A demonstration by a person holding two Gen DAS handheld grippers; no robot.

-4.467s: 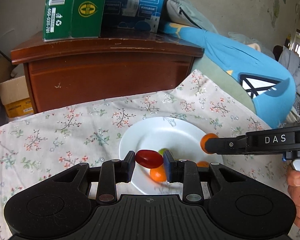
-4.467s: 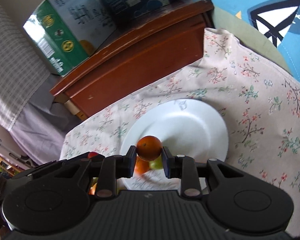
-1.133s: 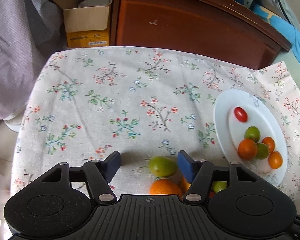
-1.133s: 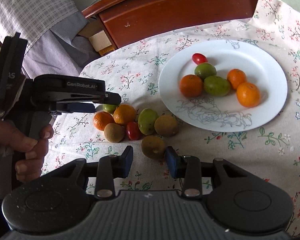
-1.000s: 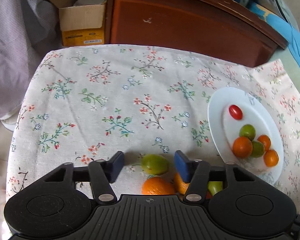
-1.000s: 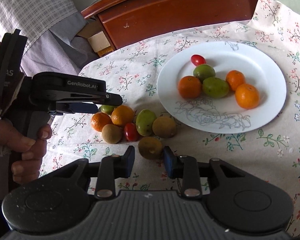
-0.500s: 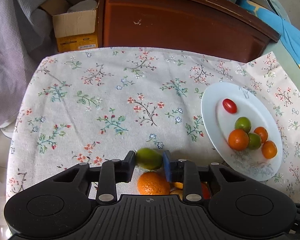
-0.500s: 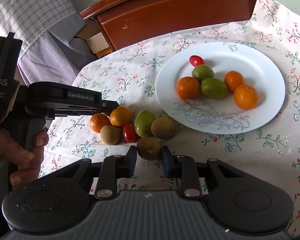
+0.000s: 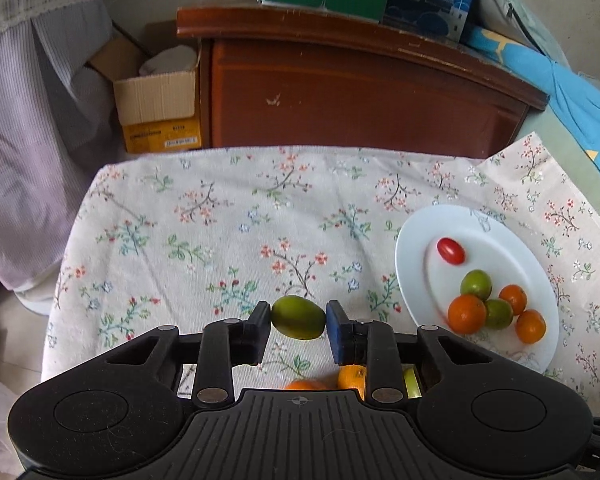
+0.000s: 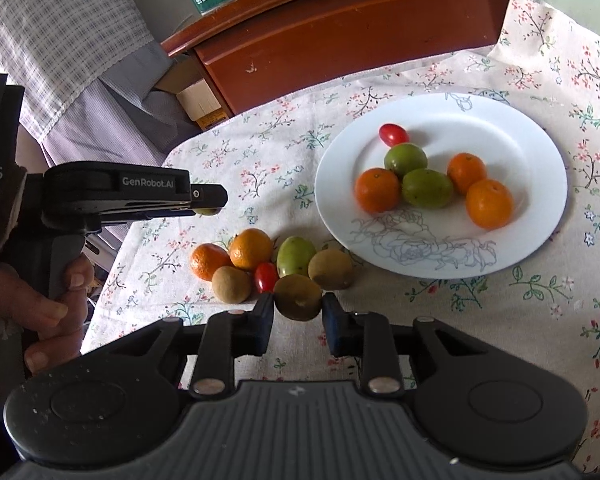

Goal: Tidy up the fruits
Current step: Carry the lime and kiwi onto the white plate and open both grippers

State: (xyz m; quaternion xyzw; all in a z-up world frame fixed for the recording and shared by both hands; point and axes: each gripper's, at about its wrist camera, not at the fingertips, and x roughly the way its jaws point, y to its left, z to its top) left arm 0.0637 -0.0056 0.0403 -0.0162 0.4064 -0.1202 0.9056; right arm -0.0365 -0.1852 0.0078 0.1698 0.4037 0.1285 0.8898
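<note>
With the left gripper clamping a green fruit above the tabletop and the right gripper pinching a brown fruit beside the plate, either round fruit could slip and roll off the tabletop's edge.

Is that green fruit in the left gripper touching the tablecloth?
Apart. The left wrist view shows the green fruit pinched between the jaws, lifted above the tablecloth.

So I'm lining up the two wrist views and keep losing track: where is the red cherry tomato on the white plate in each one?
Left wrist view: the red cherry tomato lies right of centre, at the plate's far side.
Right wrist view: the same tomato sits upper centre, touching a green fruit.
Shared landmark: the white plate on the floral cloth.
</note>
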